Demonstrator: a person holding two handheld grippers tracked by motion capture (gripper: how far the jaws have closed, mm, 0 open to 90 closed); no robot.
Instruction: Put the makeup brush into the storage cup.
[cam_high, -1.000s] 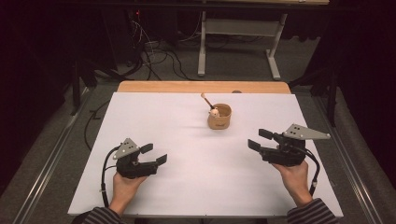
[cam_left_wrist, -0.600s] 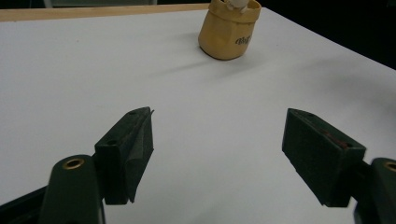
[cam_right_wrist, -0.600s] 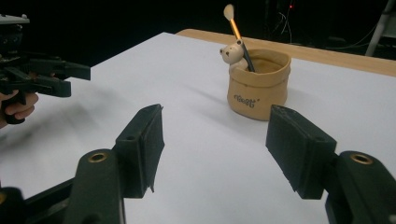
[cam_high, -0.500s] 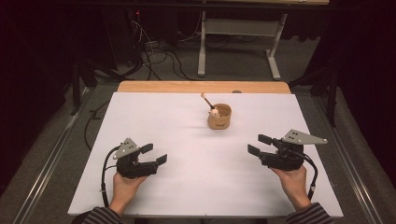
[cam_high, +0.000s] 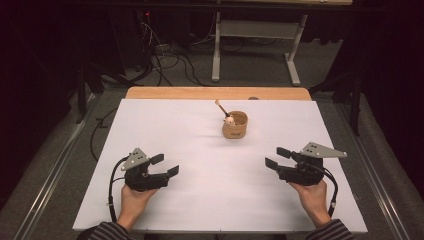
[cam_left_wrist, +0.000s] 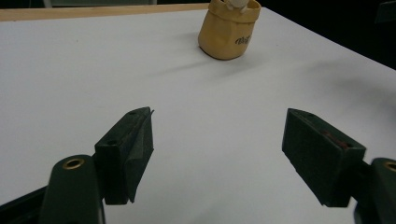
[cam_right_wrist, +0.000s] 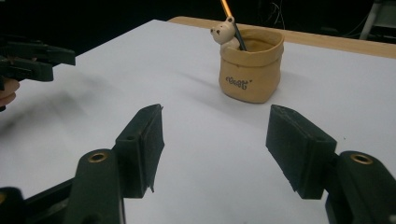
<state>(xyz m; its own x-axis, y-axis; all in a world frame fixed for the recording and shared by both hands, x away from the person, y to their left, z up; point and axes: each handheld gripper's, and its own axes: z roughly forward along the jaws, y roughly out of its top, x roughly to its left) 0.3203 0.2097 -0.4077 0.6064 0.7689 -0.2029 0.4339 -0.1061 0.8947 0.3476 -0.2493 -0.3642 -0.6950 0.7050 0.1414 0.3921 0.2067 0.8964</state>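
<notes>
A small bear figure (cam_right_wrist: 222, 33) on the rim of the one tan pot (cam_right_wrist: 251, 70) was seen in the right gripper view, well ahead of the spread, empty right gripper (cam_right_wrist: 215, 135). One stick (cam_high: 222, 107) was shown in the high view. The left gripper (cam_left_wrist: 217, 140) was also held wide, nothing pinched.

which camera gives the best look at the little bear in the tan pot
The right gripper view: the bear shows clearly at the pot rim. The high view shows it as a small pale blob; the left gripper view cuts it off at the top edge.
</notes>
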